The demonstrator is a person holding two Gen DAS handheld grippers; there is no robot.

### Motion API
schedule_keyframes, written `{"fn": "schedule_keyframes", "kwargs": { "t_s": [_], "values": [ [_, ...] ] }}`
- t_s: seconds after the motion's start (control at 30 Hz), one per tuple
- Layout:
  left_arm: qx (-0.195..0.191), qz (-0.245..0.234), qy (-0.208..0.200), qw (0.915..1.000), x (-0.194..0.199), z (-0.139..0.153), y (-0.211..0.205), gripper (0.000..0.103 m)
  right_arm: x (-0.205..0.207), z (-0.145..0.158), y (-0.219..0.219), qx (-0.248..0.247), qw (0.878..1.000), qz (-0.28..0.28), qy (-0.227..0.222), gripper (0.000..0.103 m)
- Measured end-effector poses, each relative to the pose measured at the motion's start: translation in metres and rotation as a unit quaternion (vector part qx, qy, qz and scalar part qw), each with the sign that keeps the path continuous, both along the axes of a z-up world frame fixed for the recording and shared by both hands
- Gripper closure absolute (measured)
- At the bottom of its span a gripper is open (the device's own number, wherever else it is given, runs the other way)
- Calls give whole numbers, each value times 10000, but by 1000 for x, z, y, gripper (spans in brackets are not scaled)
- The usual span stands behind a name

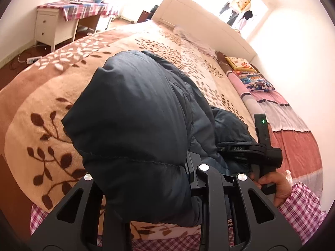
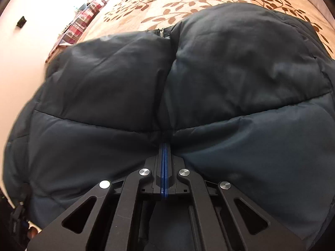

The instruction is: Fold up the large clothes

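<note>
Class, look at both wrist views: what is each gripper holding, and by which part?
Both hold the dark puffer jacket: right gripper at its zip-side edge, left gripper on a padded fold.

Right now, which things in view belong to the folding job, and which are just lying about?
In the job: dark puffer jacket; left gripper clamped on it; right gripper pinched shut at its seam; leaf-patterned blanket beneath.

Lying about: pillows; white desk; power strip.

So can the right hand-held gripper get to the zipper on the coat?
Probably yes: the zipper lies uncovered ahead of the right hand-held gripper, only puffy coat between.
</note>
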State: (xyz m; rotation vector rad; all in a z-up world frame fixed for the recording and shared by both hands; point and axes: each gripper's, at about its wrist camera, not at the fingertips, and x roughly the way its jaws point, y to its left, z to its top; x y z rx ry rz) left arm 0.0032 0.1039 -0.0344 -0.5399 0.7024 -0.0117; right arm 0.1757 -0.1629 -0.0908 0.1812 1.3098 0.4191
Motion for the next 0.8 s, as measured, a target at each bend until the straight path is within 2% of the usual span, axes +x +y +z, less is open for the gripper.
{"fn": "schedule_keyframes", "kwargs": {
  "t_s": [0.13, 0.2, 0.33, 0.43, 0.53, 0.63, 0.8],
  "values": [
    [30, 22, 36, 10000, 0, 4, 1, 78, 4, 2, -6, 164, 9996, -168, 157, 103],
    [16, 21, 77, 10000, 1, 4, 3, 78, 0, 14, -16, 416, 9982, -366, 218, 103],
    [27, 63, 89, 9999, 0, 4, 3, 78, -37, 56, -32, 903, 9954, -246, -228, 103],
    [10, 79, 106, 9999, 0, 3, 3, 78, -72, 66, -41, 1156, 9930, -100, -207, 103],
    [6, 92, 133, 9999, 0, 3, 3, 78, -96, 51, -43, 1088, 9941, -5, -9, 103],
    [58, 31, 181, 9998, 0, 3, -2, 78, -99, 19, -41, 1015, 9942, -46, 365, 103],
    [266, -41, 141, 9995, -2, 7, -13, 78, -87, 0, -28, 858, 9957, 85, 327, 103]
  ]
}}
